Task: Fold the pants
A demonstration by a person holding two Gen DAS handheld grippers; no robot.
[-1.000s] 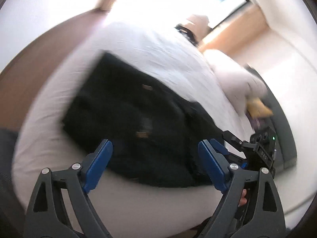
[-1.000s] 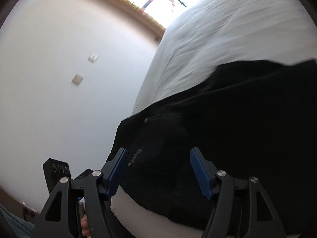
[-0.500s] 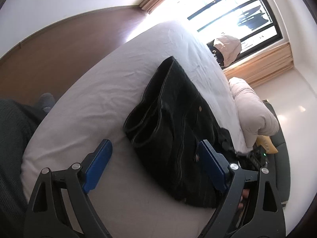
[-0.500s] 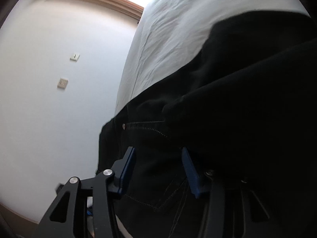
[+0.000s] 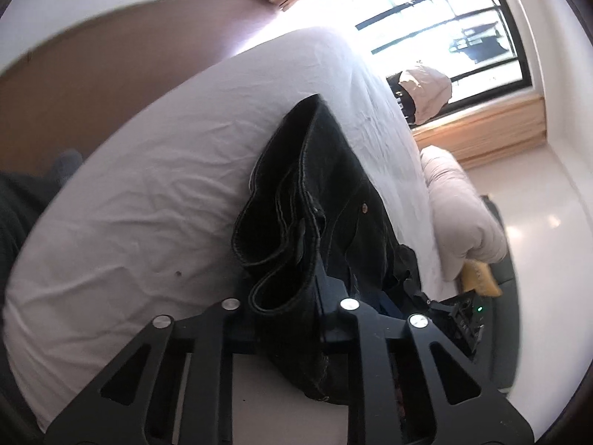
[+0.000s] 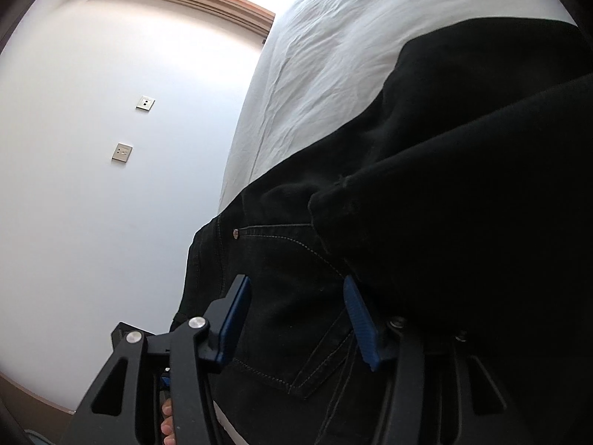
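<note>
Spreading across both views, a bed [image 5: 155,193] under a white, lightly creased sheet carries everything listed here.

Black pants [image 5: 333,200]: dark denim with pale stitching and a copper rivet, lying folded on the bed toward its near edge, running lengthwise away from the left camera. The stacked layers gape open at the near end, showing the folded waistband or hem edges. In the right wrist view the pants [image 6: 426,222] fill the lower right of the frame, a pocket seam and rivet showing, an upper layer draped over the lower one.

Pale rolled duvet or pillow [image 5: 459,207]: off the far side of the bed, beside the pants, with a yellow cushion [image 5: 478,274] just below it.

Window [image 5: 444,18]: bright, dark-framed, beyond the far end of the bed.

Left gripper [image 5: 285,307]: jaws clenched on the near end of the pants, a thick bundle of cloth pinched between them at the bed's near edge.

Right gripper [image 6: 296,319]: blue-padded jaws standing apart, spread over the pocket area of the pants; the right pad is tucked under the edge of the draped upper layer. Nothing is pinched between them.

Two wall plates [image 6: 134,126]: on the white wall beside the bed.
</note>
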